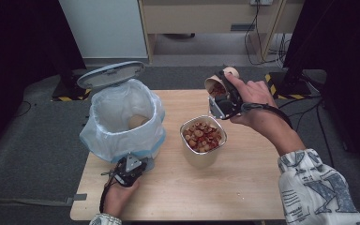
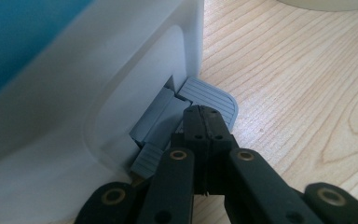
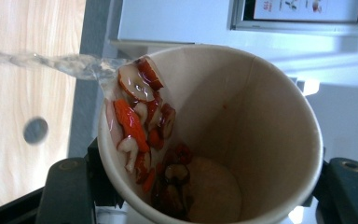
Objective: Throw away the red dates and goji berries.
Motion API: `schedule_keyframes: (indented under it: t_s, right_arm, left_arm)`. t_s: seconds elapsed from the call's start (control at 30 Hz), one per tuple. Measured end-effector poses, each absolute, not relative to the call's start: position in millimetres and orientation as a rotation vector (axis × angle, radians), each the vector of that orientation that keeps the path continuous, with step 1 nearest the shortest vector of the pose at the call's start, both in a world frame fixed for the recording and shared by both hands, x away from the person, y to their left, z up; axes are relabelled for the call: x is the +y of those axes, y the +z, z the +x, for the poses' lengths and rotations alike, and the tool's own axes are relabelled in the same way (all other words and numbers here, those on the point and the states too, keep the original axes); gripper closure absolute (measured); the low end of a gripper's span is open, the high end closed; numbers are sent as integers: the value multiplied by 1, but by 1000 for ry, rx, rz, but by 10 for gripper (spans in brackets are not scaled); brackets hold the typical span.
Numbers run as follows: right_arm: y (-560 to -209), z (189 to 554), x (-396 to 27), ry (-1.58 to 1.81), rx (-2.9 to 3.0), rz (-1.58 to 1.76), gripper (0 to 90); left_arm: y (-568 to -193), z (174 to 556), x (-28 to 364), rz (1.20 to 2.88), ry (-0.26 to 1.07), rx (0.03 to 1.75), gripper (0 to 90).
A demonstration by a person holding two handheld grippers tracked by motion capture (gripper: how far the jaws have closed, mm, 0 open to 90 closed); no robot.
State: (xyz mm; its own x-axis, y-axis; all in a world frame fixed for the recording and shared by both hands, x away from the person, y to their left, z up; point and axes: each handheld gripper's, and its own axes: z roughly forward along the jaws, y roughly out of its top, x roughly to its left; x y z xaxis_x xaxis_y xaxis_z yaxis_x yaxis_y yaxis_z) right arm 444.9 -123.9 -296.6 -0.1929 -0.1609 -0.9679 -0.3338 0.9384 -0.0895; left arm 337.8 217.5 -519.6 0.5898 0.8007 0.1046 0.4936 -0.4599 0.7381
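Note:
My right gripper (image 1: 221, 99) is shut on a paper cup (image 1: 214, 86) and holds it tilted above the far right of the table. In the right gripper view the cup (image 3: 251, 116) holds red fruit slices (image 3: 140, 107), and a stream of water (image 3: 51, 63) runs off its rim. A cream container (image 1: 201, 152) of the same red pieces stands below it on the table. My left gripper (image 1: 131, 169) is shut, its tips (image 2: 205, 114) resting on the grey pedal (image 2: 212, 95) of a pedal bin (image 1: 122, 117). The bin's lid (image 1: 111, 74) stands up.
The bin is lined with a white bag and a tan cup-like thing (image 1: 138, 122) lies inside. The wooden table (image 1: 243, 187) has bare room at the front and right. Dark floor, cables and cabinets lie beyond its far edge.

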Motion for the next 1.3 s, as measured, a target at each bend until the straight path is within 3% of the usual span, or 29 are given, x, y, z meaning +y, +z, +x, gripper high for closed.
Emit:
schedule_keyframes:
  t_s: [1.3]
  right_arm:
    - [-293, 441, -121, 71, 1697, -437, 326]
  left_arm:
    - [-520, 338, 217, 2146, 589, 1021, 894]
